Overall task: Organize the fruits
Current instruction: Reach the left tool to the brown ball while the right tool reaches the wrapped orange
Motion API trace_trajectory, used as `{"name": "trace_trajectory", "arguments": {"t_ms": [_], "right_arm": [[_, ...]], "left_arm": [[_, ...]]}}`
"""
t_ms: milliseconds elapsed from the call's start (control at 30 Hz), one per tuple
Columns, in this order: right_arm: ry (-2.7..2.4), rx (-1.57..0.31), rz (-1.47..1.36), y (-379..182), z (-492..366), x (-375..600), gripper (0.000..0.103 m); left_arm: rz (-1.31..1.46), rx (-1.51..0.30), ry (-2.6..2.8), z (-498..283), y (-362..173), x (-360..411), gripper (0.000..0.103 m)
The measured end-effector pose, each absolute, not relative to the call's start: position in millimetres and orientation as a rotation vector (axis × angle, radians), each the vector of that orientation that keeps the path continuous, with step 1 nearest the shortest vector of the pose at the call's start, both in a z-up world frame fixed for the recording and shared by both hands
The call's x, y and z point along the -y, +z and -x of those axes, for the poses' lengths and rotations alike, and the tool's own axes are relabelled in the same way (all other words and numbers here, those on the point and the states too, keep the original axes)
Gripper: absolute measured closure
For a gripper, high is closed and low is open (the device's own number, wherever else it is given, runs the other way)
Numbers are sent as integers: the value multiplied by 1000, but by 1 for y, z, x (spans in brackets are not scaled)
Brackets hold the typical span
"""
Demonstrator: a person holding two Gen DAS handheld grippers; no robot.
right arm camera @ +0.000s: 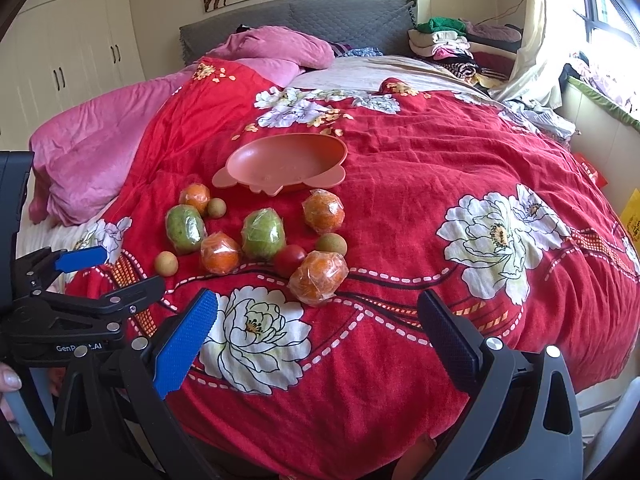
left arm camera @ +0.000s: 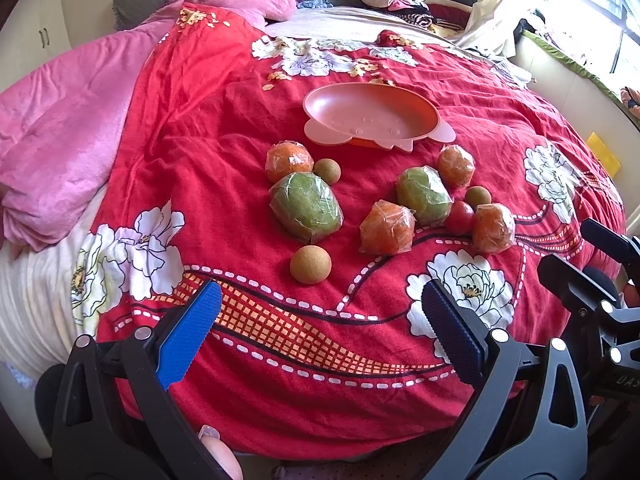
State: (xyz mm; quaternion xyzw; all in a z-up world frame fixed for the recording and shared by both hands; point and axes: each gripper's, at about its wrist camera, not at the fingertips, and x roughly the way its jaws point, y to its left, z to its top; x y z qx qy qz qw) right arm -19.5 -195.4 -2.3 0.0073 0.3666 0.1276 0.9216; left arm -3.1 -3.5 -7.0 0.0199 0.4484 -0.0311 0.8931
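A: Ten fruits lie loose on the red floral bedspread in the left wrist view, all short of the pink dish, which holds nothing. What about the left tongs?

B: Released, jaws spread wide above the cloth near the bed's edge, gripping nothing. Nearest to them is a brown round fruit; beyond it a wrapped green fruit touches a wrapped orange.

A: And from the right wrist view?

B: The right tongs are released too, empty, jaws wide over a white flower print. Just ahead sits a wrapped orange fruit with a small red tomato touching it. The dish lies farther up the bed, tilted slightly toward the fruits.

A: Anything to the side?

B: The left tongs show at the left edge, held by a hand
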Motion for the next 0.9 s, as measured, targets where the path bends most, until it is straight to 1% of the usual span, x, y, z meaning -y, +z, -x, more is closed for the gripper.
{"name": "trace_trajectory", "arguments": {"t_ms": [267, 633, 700, 767, 800, 833, 867, 900], "right_arm": [[267, -771, -34, -6, 9, 198, 4], [261, -867, -2, -30, -23, 199, 4], [268, -872, -8, -33, -24, 200, 4], [275, -879, -5, -34, -26, 200, 4], [277, -878, 1, -34, -28, 199, 4], [282, -875, 7, -34, -28, 199, 4], [289, -872, 17, -34, -29, 198, 4], [294, -872, 20, -35, -29, 197, 4]], "left_arm": [[-68, -963, -44, -5, -13, -5, 8], [-33, -1014, -77, -22, -25, -18, 9], [-26, -1012, -88, -26, -25, -17, 13], [-25, -1008, -105, -29, -24, -14, 24], [-26, -1006, -113, -31, -24, -13, 27], [-26, -1006, -123, -32, -24, -11, 33], [-22, -1009, -139, -35, -24, -10, 42], [-13, -1014, -158, -38, -25, -9, 46]]}}
